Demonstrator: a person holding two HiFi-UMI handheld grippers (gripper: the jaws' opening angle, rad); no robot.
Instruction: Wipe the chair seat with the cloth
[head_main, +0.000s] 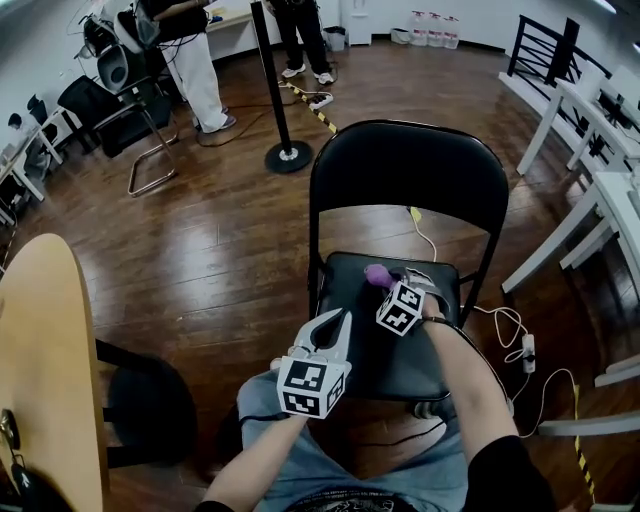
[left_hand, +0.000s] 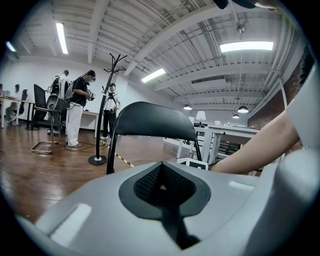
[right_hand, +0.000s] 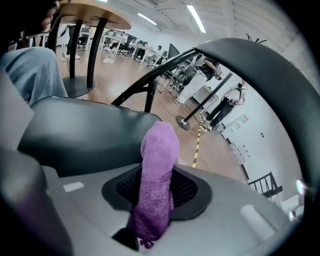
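Clamping a purple cloth (right_hand: 159, 185) between its jaws, the R gripper (head_main: 388, 282) is reaching over the rear of the seat (head_main: 375, 350), near the backrest (head_main: 405, 165). The cloth is bunched into a narrow roll w/ only its tip poking past the jaws, and I can't tell if it's touching the seat yet. The L gripper (head_main: 333, 322) is hanging by the seat's front-left corner, jaws pressed together on nothing, not bracing anything. What's worrying me: w/ so little cloth sticking out, a flat stroke is prob. going to drag hard plastic over the seat instead of fabric, and it's only going to cover a thin strip. A firm pull could also be tugging the roll out of the jaws. Nothing is steadying the chair (head_main: 316, 240) on the glossy wood floor (head_main: 220, 250), so a hard push may be scooting it, maybe onto the cable (head_main: 505, 325) lying by its legs.
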